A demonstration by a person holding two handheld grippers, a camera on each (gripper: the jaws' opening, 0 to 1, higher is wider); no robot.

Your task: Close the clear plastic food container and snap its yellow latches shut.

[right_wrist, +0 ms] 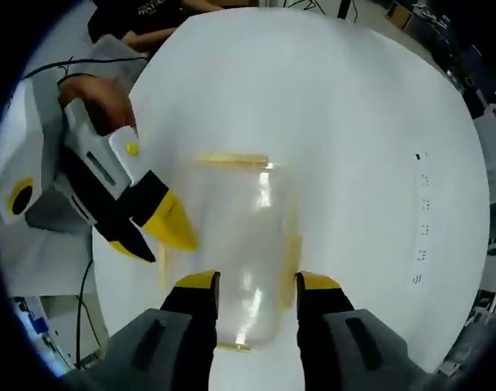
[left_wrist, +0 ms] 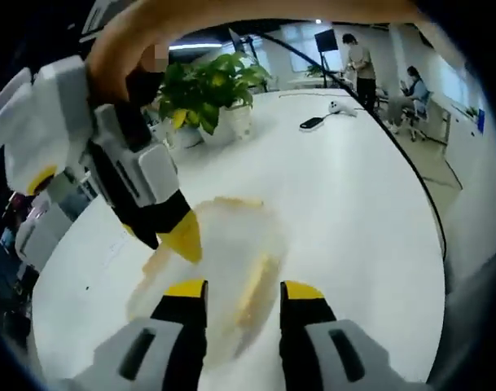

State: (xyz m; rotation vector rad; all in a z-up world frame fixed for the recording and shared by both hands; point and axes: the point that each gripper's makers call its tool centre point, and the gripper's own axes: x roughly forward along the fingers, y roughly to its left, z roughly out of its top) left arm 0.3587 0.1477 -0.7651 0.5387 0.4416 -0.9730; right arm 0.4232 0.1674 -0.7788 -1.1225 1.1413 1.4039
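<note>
Clear rectangular plastic food container with yellow latches lying on the round white table, lid seemingly on. Right gripper poised over the container's near end, jaws parted astride it, grasping nothing. Left gripper likewise spread above the container, pinching nothing. In each view, the other gripper's yellow tips close beside one long edge of the container. Risks, as a guess: light, slick container skating across the table under a one-sided push; latch tab slipping off a jaw tip; lid rocking if one side snaps before the opposite side seats.
</note>
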